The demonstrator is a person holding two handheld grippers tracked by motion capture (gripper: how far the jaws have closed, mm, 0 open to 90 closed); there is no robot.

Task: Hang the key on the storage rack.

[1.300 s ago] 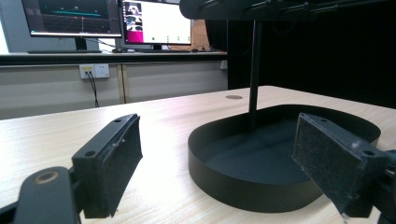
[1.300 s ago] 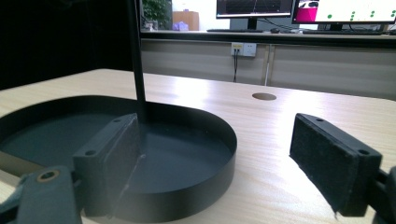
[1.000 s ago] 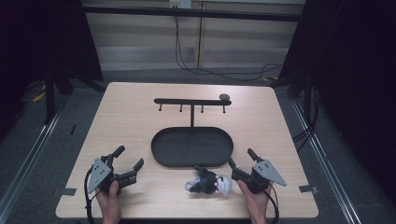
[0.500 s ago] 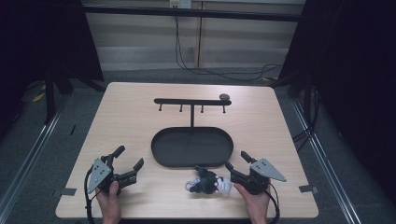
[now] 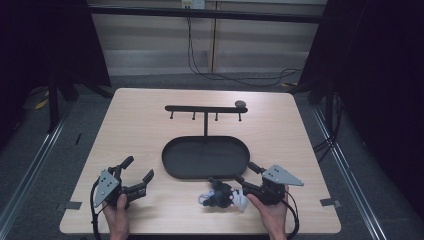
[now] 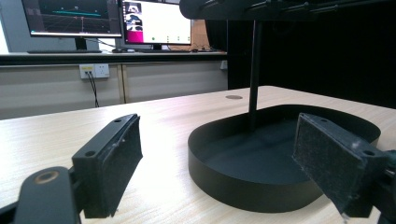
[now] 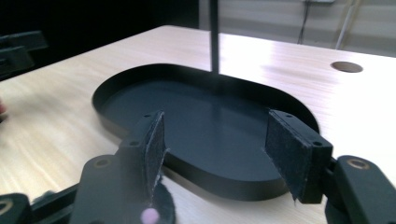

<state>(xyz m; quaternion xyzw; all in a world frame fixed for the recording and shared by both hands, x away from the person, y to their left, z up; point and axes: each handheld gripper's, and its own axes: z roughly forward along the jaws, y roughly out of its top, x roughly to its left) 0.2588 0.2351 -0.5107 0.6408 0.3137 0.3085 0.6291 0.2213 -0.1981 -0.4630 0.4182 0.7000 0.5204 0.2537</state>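
Nothing looks done yet — the tray (image 5: 172, 165) is empty, the small bundle (image 5: 218, 195) lies beside it, both grippers — left gripper (image 5: 138, 175), right gripper (image 5: 246, 173) — gape wide.

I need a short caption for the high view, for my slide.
Two open handheld grippers, left gripper and right gripper, beside a black oval tray.

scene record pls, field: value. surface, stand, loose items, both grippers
surface: light wooden table
stand: black oval tray with upright post and hook bar on top, mid-table
loose items: small black-and-white bundle on the table in front of the tray, kind unclear
left gripper: open, empty, near front left edge
right gripper: open, empty, beside the bundle, pointing toward the tray
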